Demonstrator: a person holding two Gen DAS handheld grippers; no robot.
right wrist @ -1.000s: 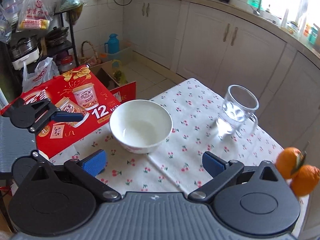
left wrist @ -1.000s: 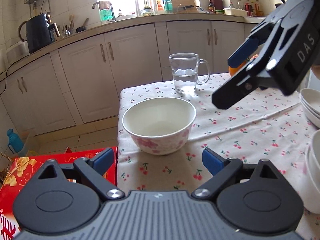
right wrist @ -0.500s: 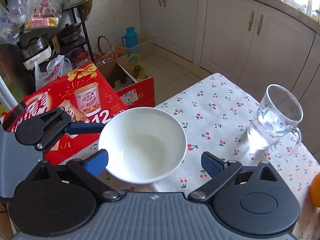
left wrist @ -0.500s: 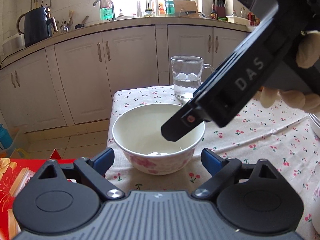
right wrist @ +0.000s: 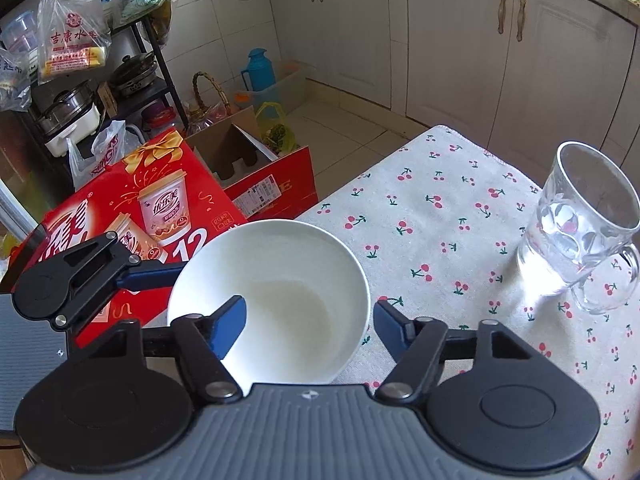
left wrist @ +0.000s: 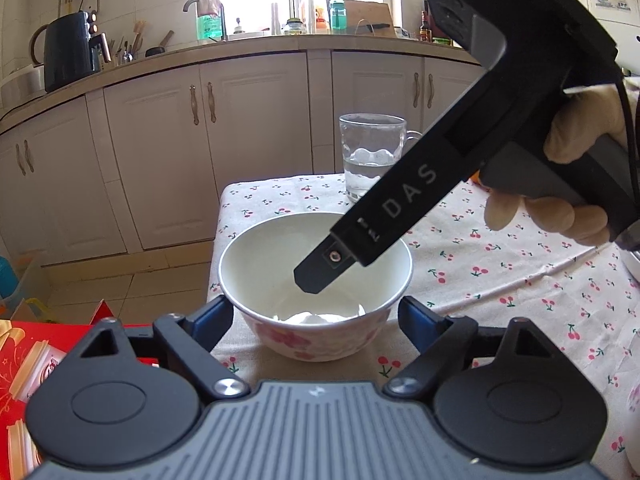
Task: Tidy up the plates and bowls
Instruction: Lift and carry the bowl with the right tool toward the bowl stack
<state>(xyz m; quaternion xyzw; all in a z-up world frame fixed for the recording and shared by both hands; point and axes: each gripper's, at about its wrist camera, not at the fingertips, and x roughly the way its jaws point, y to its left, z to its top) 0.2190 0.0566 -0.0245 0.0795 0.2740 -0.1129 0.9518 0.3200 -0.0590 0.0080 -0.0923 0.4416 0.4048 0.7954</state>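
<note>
A white bowl point(left wrist: 276, 264) with pink flowers on its outside stands at the near corner of the cherry-print tablecloth point(left wrist: 500, 280). My left gripper point(left wrist: 316, 322) has the bowl between its fingers. Its jaws are closing, and the blue pads sit close beside the bowl's walls with no clear press. From the right, a finger point(left wrist: 332, 260) of the right gripper dips into the bowl. In the right wrist view my right gripper point(right wrist: 308, 330) straddles the bowl's point(right wrist: 288, 272) near rim, one pad inside and one outside. Its jaws are closing with a gap left.
A glass mug of water point(left wrist: 372, 156) stands behind the bowl, to the right in the right wrist view point(right wrist: 580, 236). A red carton point(right wrist: 120, 208) and an open box lie on the floor beyond the table's edge. A gloved hand point(left wrist: 560, 208) holds the right gripper.
The right gripper came down over the bowl, one finger dropped inside it, and its jaws narrowed sharply. The left gripper crept closer and its fingers narrowed around the bowl.
</note>
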